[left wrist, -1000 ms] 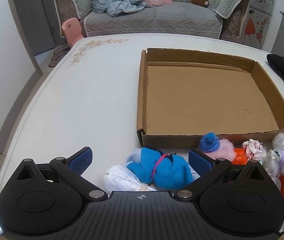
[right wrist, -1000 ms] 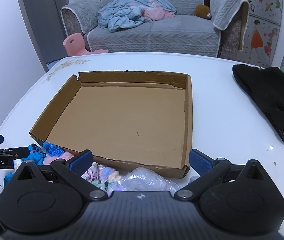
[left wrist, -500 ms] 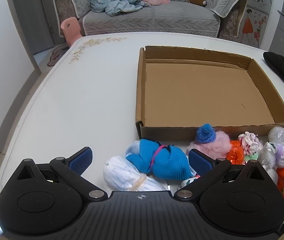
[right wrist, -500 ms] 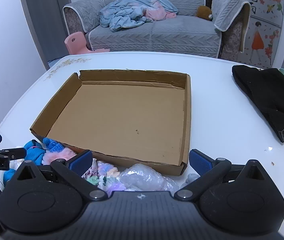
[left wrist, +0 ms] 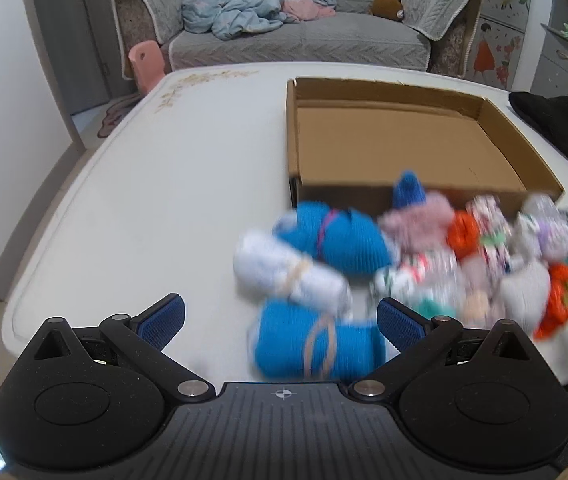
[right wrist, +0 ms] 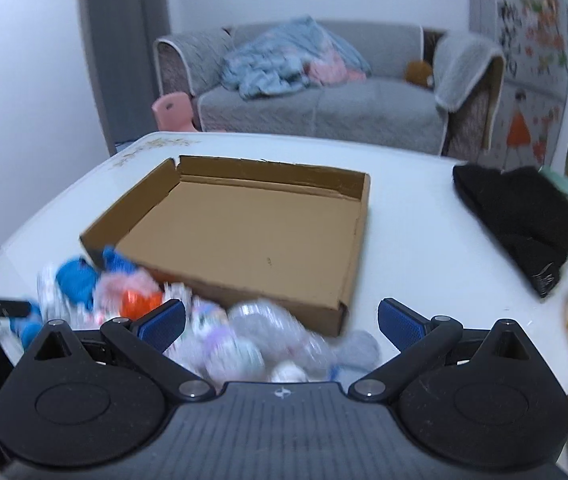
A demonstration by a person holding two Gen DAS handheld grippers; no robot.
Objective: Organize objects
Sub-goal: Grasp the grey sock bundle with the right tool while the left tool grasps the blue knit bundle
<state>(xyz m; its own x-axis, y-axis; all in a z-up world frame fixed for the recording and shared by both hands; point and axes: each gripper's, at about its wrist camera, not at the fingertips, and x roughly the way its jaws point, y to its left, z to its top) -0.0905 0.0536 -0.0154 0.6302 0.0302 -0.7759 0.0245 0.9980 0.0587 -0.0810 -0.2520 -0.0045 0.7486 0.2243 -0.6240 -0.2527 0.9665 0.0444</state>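
Motion blur smears the near half of both wrist views, which were sharp half a second ago. At far left the white table (left wrist: 172,184) runs bare to its edge. The left gripper (left wrist: 280,318) has its blue-padded fingers spread wide and grips nothing; it has pulled back toward the table's near edge, so a second rolled blue sock bundle (left wrist: 317,350) now shows between its fingertips, where before only the white roll (left wrist: 287,276) and the first blue bundle (left wrist: 343,240) lay in front of it. Whether the pads touch that nearer bundle I cannot tell through the blur. To the right of these, the pile of small knitted items (left wrist: 495,248) in pink, orange, white and lilac lies heaped along the near wall of the shallow cardboard box (left wrist: 399,148), outside it; the box holds nothing. In the right wrist view the right gripper (right wrist: 282,318) is likewise wide open and holds nothing, and it has risen and drawn back, so the box (right wrist: 244,224) looks smaller and farther off than before. A clear plastic bag (right wrist: 280,328) and pale socks sit blurred between its fingers. Further right a black beanie (right wrist: 523,216) lies on the table, well apart from the box, where it was before.
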